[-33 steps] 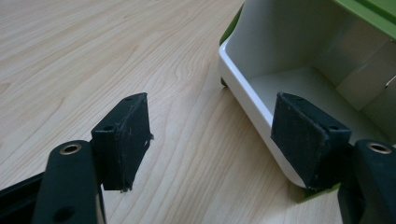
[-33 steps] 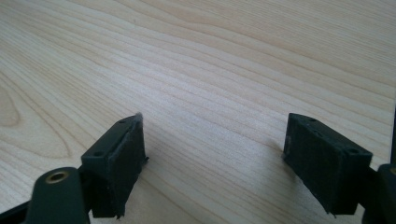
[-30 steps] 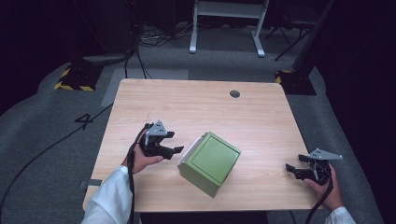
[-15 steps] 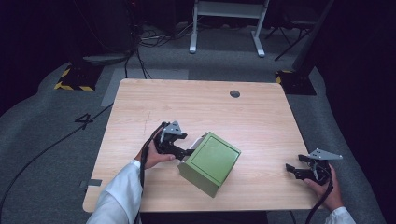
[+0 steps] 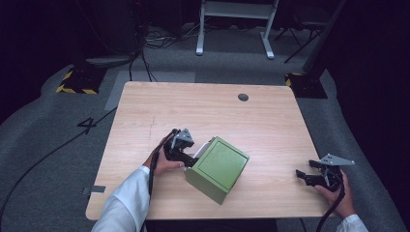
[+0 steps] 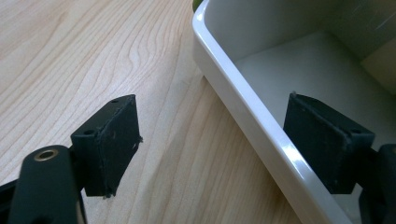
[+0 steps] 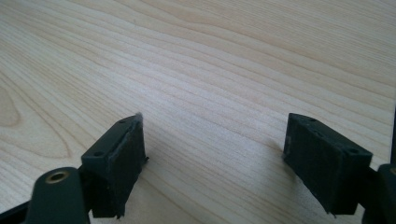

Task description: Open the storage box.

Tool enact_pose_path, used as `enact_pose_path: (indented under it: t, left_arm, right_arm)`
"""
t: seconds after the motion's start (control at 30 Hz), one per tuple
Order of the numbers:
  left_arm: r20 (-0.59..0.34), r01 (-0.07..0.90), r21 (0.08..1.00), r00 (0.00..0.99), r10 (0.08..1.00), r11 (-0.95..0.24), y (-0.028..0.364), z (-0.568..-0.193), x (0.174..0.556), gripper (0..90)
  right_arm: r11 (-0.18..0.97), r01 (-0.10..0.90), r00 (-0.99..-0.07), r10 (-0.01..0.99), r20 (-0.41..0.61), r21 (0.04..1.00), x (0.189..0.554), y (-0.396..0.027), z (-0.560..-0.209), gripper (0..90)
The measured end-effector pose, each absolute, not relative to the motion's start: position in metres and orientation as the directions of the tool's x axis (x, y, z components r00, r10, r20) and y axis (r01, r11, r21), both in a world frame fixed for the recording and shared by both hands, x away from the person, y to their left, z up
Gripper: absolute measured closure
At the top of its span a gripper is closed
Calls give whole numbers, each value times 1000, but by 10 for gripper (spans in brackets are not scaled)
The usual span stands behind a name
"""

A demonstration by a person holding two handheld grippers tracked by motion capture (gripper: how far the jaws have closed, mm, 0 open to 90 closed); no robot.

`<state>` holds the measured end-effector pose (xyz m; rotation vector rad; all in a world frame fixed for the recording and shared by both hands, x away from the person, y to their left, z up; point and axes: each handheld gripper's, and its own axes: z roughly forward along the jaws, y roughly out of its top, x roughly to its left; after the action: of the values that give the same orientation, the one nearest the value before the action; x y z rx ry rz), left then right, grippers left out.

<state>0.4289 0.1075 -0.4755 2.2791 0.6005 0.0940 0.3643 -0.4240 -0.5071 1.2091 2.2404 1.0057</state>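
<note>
A green box [image 5: 220, 166] lies tilted on the wooden table [image 5: 193, 111], with a white inner tray [image 5: 203, 146] sticking out of its left end. My left gripper [image 5: 189, 159] is open at that end. In the left gripper view its jaws straddle the tray's white rim [image 6: 243, 98]: one jaw is over the wood, the other inside the tray, and the left gripper [image 6: 215, 135] grips nothing. My right gripper [image 5: 302, 176] is held near the table's right front corner, open. The right gripper view shows the right gripper [image 7: 215, 149] with bare wood between its jaws.
A round cable hole [image 5: 243, 97] sits near the table's far edge. On the floor beyond are a white stand's legs [image 5: 232, 19], a yellow-and-black striped base [image 5: 77, 79] and cables. The table's front edge runs close to both hands.
My left gripper has moved right, from open table up to the box's left end, and now straddles the white tray's rim. The right gripper and the box have not moved.
</note>
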Motion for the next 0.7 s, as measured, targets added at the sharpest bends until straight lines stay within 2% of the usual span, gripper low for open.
enact_pose_path:
  t: [0.23, 0.7]
  left_arm:
    - [-119, 404, 675, 886, 449, -617, 110, -479, 431, 241]
    - [-123, 403, 677, 887, 445, -616, 130, -478, 434, 434]
  right_arm:
    - [366, 549, -545, 838, -10, 751, 364, -424, -507, 209]
    - [366, 549, -545, 839, -10, 751, 364, -424, -507, 209]
